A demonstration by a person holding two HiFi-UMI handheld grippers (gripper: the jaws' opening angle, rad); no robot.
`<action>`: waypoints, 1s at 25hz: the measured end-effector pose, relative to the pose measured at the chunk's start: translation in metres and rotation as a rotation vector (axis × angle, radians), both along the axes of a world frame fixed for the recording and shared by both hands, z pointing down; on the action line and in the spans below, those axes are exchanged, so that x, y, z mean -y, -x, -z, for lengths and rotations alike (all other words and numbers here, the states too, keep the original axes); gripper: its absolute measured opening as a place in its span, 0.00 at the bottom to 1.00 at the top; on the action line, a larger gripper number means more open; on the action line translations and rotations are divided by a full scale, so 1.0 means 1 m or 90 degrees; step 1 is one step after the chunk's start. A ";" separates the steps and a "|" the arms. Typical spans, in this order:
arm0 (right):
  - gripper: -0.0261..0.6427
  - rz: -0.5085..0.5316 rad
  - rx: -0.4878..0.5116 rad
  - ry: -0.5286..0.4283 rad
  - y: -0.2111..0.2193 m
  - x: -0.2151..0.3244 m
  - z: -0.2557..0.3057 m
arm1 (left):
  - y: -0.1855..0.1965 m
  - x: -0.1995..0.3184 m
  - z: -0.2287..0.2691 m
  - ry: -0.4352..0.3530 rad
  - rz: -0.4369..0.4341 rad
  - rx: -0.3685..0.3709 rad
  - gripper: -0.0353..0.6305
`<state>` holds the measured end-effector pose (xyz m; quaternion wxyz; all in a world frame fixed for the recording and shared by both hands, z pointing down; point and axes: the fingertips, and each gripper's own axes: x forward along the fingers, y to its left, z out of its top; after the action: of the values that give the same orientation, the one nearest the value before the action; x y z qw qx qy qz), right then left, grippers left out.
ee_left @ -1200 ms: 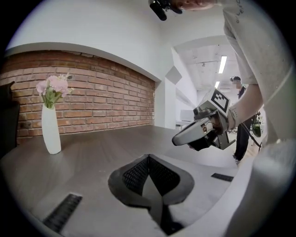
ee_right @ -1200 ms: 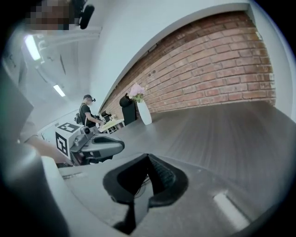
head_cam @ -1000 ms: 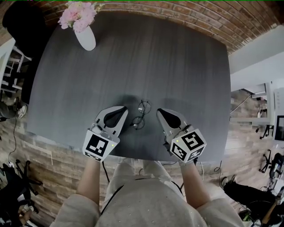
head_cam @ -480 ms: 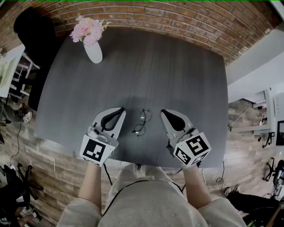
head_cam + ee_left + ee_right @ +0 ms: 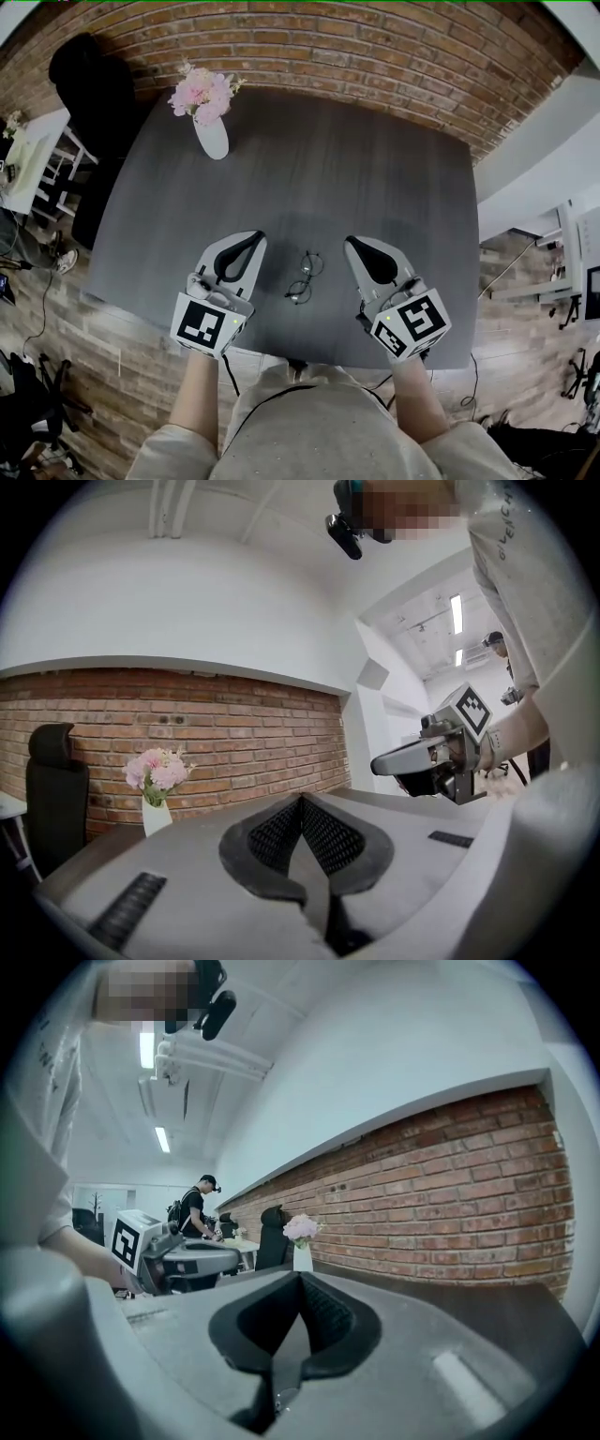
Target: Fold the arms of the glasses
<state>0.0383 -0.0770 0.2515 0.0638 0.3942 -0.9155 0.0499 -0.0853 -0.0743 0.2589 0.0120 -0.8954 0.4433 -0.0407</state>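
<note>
A pair of thin, dark, round-lens glasses (image 5: 302, 277) lies on the dark grey table (image 5: 309, 159) near its front edge, between my two grippers. It is too small in the head view to tell how its arms lie. My left gripper (image 5: 250, 238) is to the left of the glasses, shut with nothing in it, and apart from them. My right gripper (image 5: 355, 245) is to their right, also shut with nothing in it. In the left gripper view the jaws (image 5: 302, 801) meet, and the right gripper (image 5: 422, 757) shows beyond. The right gripper view shows closed jaws (image 5: 300, 1275) and the left gripper (image 5: 183, 1255).
A white vase of pink flowers (image 5: 211, 131) stands at the table's far left. A black chair (image 5: 89, 80) is beyond that corner, against the brick wall (image 5: 375, 47). A person (image 5: 197, 1211) stands far off in the room.
Both grippers have drawn a little away from the glasses, so the gaps on each side are wider. The glasses lie still on the table. The head view has tipped toward the wall.
</note>
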 end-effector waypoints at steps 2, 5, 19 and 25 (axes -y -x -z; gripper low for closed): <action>0.04 0.002 -0.008 -0.013 0.001 0.001 0.008 | 0.004 0.002 0.011 -0.008 0.009 -0.009 0.05; 0.04 0.004 -0.007 -0.028 0.001 0.001 0.022 | 0.011 0.005 0.030 -0.022 0.027 -0.038 0.05; 0.04 0.003 0.019 -0.094 -0.002 0.003 0.078 | 0.023 0.010 0.089 -0.063 0.054 -0.095 0.05; 0.04 0.000 0.024 -0.107 -0.002 0.004 0.088 | 0.028 0.009 0.097 -0.074 0.057 -0.101 0.05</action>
<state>0.0398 -0.0807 0.1637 0.0136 0.3974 -0.9173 -0.0196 -0.1130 -0.0837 0.1620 0.0271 -0.8727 0.4843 0.0561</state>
